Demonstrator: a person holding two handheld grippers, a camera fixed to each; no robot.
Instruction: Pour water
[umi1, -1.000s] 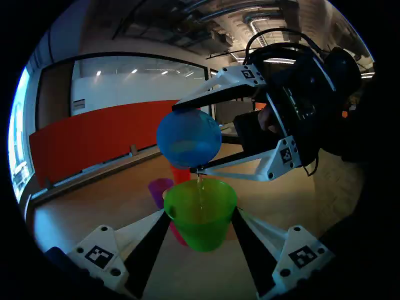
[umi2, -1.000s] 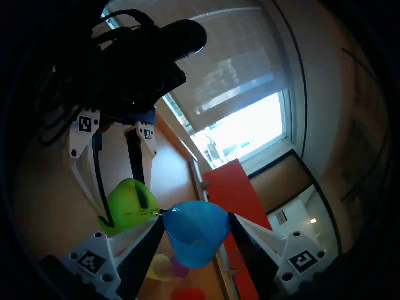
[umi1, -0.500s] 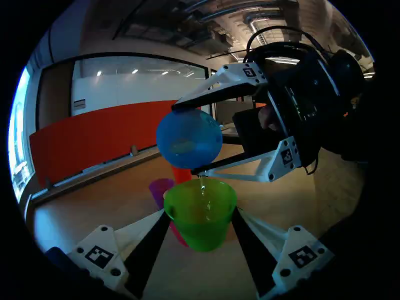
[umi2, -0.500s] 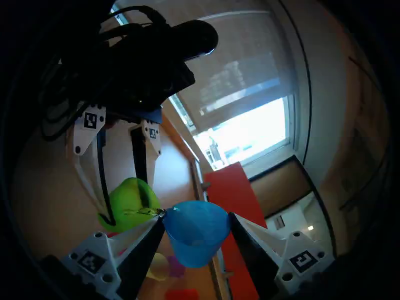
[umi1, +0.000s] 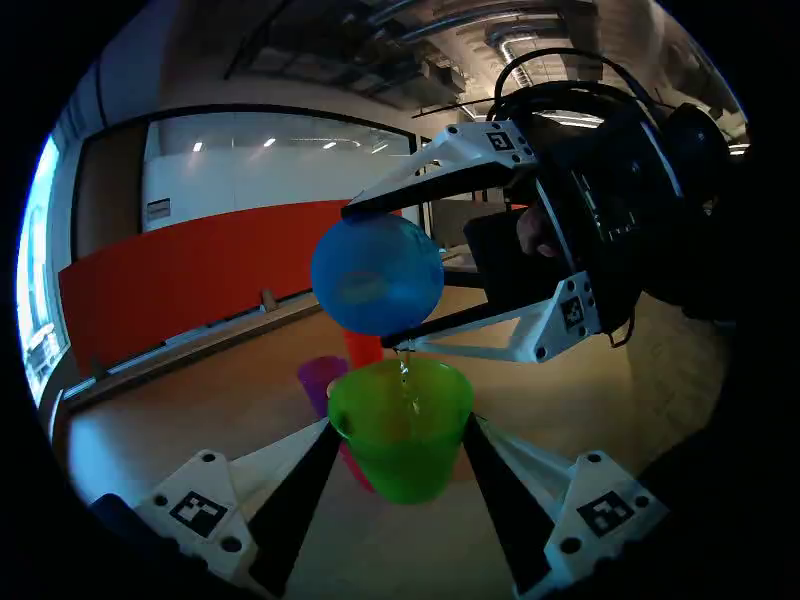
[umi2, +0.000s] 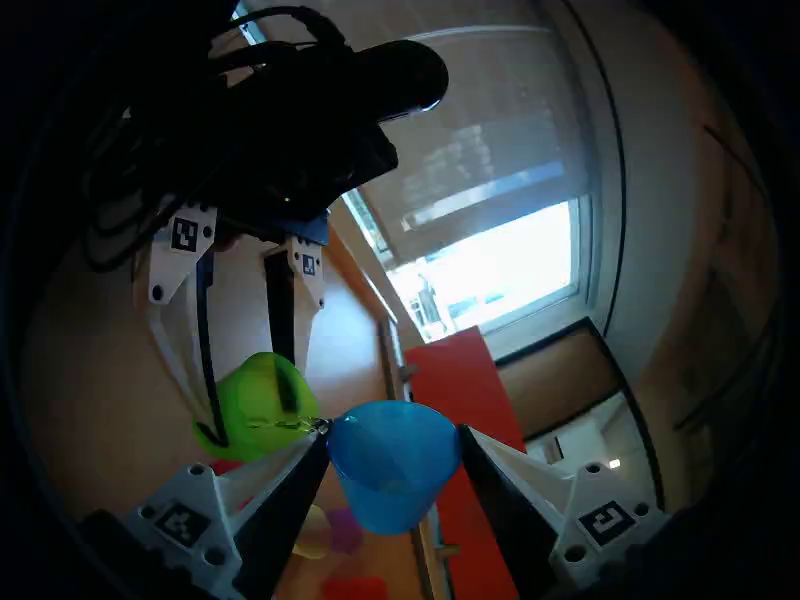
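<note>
Purple cup (umi1: 318, 380), red cup (umi1: 362, 348) in bkgd; red wall (umi1: 180, 270), window (umi2: 490, 265).

A red wall (umi1: 180, 270) under a glazed panel (umi1: 270, 180), exposed ceiling ducts (umi1: 520, 40), a bright window (umi2: 500, 260).

Left gripper view: camera sits behind the left gripper (umi1: 400, 425), roughly level, facing across the table (umi1: 200, 420) toward the red wall (umi1: 180, 270). Green cup (umi1: 402, 455) very close, between its fingers. Right gripper (umi1: 365, 276) with blue cup (umi1: 385, 265) just beyond, higher up.

Right gripper view: camera behind the right gripper, rolled hard over, so the window (umi2: 490, 260) and red wall run slantwise. Blue cup close; left gripper farther off, upper left.

Cameras roughly face each other. Shared: both cups, both grippers, red wall, table.
</note>
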